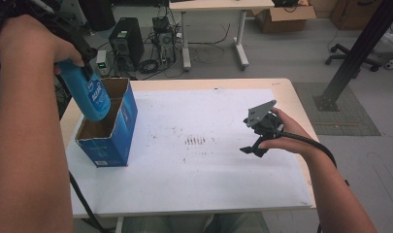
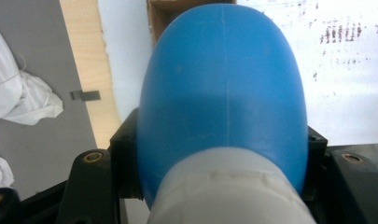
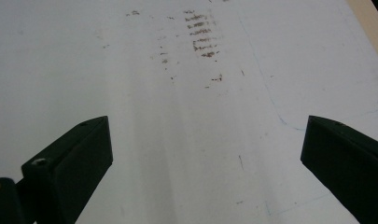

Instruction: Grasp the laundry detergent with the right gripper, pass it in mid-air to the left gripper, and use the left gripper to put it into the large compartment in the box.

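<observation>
While hanging base-down over the open top of the blue carton (image 1: 111, 127), the blue bottle (image 1: 90, 94) is being gripped just below its white cap by the left gripper (image 1: 85, 60), jaws closed tight on its curved shoulders. Likely catching on the cardboard rim if lowered off-centre, tipping the light carton or dragging it toward the near-left table (image 1: 286, 90) edge. Possibly slipping too, being pinched on a smooth, rounded surface. Resting well apart over the stained white mat (image 1: 223, 170), the right gripper (image 1: 252, 148) is holding nothing, jaws spread wide, doing nothing to steady the carton.
</observation>
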Motion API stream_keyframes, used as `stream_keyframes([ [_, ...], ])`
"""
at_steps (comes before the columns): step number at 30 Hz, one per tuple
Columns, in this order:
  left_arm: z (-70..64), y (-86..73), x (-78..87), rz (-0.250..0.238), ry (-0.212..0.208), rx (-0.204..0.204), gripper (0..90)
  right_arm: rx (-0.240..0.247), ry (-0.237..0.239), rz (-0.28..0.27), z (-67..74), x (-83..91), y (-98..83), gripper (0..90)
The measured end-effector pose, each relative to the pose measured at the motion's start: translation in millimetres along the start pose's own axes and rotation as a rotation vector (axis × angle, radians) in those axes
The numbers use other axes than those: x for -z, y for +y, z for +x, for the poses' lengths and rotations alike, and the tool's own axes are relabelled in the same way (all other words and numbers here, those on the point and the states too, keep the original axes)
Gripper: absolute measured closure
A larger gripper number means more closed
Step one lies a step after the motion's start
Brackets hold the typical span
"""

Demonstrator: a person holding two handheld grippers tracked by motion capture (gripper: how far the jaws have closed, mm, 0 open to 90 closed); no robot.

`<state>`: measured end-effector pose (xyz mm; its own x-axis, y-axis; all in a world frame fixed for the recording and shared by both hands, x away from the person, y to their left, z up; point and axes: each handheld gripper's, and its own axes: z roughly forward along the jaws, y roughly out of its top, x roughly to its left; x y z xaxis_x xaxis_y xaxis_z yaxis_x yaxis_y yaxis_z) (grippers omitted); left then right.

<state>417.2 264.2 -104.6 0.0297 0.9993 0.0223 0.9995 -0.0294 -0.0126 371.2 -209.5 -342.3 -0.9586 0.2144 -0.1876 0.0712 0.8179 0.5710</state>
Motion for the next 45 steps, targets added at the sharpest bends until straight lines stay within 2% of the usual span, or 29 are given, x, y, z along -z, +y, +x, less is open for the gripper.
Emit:
stream_keyframes([
  [7,3.5,2.2,-16.8,-0.008,0.002,0.004,38.6,-0.003,0.002,0.001,0.4,0.8,-1.4,1.9],
  [19,12.9,5.6,-55.5,0.011,0.000,0.025,38.6,0.003,0.004,0.002,3.3,1.7,-1.5,1.9],
  [38,11.1,7.9,-114.7,0.013,0.019,-0.014,38.6,0.001,0.015,0.002,5.1,0.3,-1.6,2.0],
  [45,12.5,9.5,-140.1,0.020,0.022,-0.003,38.6,0.007,0.024,0.008,8.3,-2.5,-1.5,2.0],
])
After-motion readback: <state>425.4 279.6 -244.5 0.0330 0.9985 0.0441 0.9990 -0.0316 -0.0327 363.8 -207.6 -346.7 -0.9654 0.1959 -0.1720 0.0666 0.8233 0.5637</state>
